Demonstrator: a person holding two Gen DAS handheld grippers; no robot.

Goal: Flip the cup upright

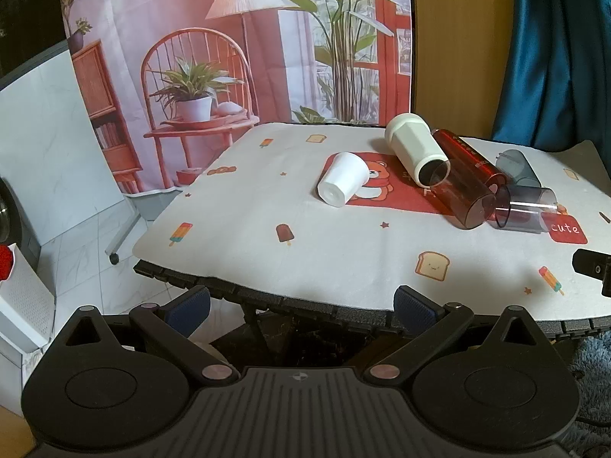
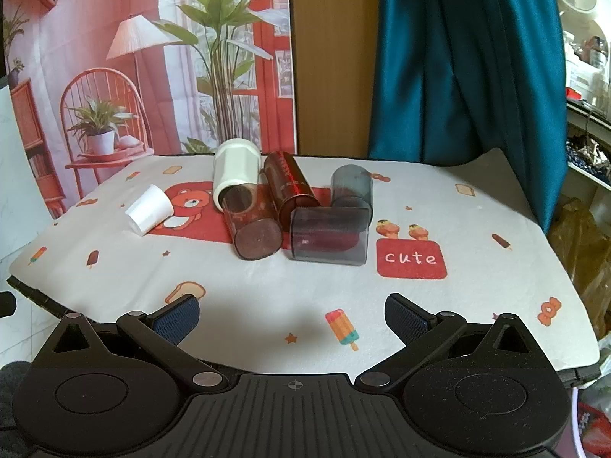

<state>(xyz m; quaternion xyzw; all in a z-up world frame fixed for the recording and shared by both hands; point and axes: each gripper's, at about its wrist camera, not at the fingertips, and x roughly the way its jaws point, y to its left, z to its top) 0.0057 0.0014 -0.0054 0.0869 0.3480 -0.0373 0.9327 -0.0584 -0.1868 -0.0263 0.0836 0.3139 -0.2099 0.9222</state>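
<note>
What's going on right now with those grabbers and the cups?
Left gripper and right gripper open, empty, short of the cups. Small white cup lies tipped, alone. Other cups lie clustered on their sides, crowding each other.

You can read one word here: "cute", white handwriting-style letters on the red patch point(image 2: 411, 258) printed on the cloth point(image 2: 267, 290), toward the surface's right edge. The dark red tumbler point(image 2: 290, 187) lying on its side carries a line of print along its body, too small and blurred to make out.
</note>
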